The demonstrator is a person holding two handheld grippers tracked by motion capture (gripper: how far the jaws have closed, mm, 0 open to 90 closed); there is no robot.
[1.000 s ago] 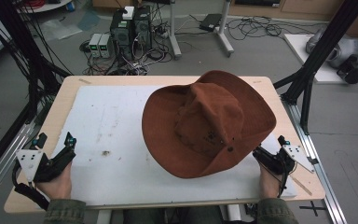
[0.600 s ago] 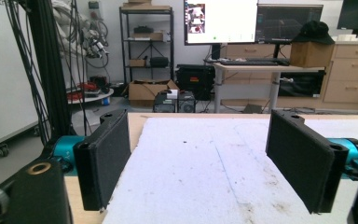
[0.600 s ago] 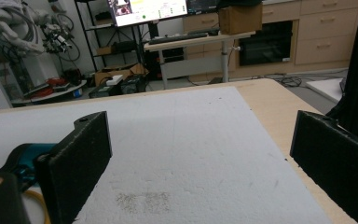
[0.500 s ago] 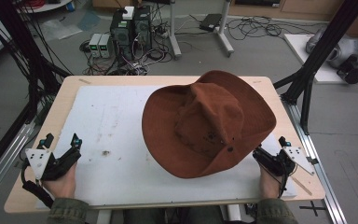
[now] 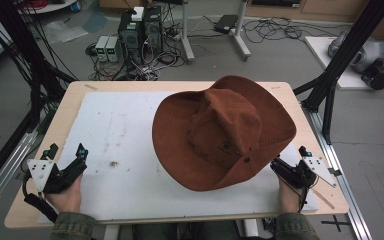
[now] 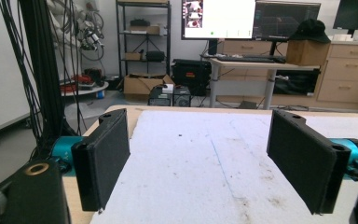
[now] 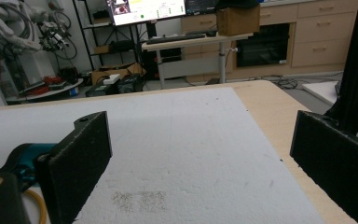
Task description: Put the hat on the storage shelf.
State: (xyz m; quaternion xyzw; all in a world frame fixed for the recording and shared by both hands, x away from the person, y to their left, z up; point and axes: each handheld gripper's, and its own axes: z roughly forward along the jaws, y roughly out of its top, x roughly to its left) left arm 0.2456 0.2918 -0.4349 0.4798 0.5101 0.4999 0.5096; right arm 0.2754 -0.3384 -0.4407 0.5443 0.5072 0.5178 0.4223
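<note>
A brown wide-brimmed felt hat [image 5: 225, 132] lies crown up on the white foam mat [image 5: 125, 130] covering the wooden table [image 5: 290, 100], toward the right and far side, its brim tilted so the near edge overhangs the mat and hides whatever lies beneath. The left gripper [image 5: 66, 162] rests at the near left corner, held by a hand [image 5: 67, 196] whose sleeve is cut off at the frame's bottom; its jaws stand wide apart, empty. The right gripper [image 5: 292, 167] sits just beside the hat's near right brim, partly tucked under it in the high view; in the right gripper view its jaws gape over bare mat. A small dark smudge [image 5: 113, 163] marks the mat, too small to identify.
</note>
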